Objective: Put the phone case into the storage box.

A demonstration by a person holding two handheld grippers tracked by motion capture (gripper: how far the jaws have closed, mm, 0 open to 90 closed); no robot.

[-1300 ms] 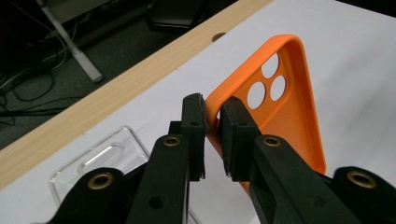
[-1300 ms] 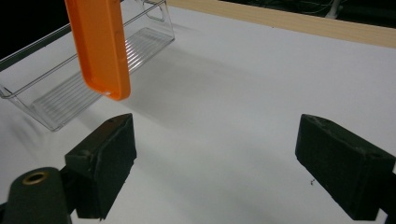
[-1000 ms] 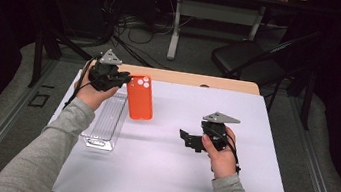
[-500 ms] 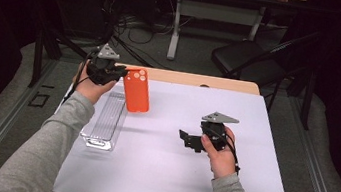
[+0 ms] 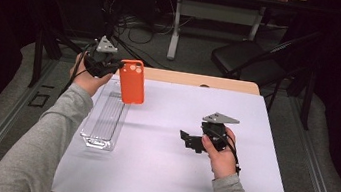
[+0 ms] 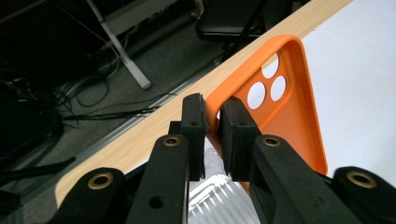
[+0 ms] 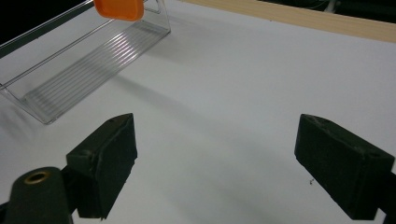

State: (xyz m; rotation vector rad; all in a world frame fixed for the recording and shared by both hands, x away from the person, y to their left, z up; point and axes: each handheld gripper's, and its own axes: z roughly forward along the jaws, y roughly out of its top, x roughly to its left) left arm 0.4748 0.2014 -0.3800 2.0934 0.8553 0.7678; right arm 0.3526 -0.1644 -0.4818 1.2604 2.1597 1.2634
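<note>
Over the last second you lifted the orange phone case [image 5: 132, 81] up and back toward the far left edge of the table [image 5: 256, 189], so it hung clear above the far end of the clear plastic tray [image 5: 104, 122] rather than beside it. Your left gripper [image 5: 110, 67] was clamped on the case's edge near the camera holes, jaws nearly together. Your right gripper [image 5: 187, 140] rested low over the white surface, jaws spread wide and empty, and had not moved. That looked like a carry toward the tray. No brand or writing could be read anywhere.
</note>
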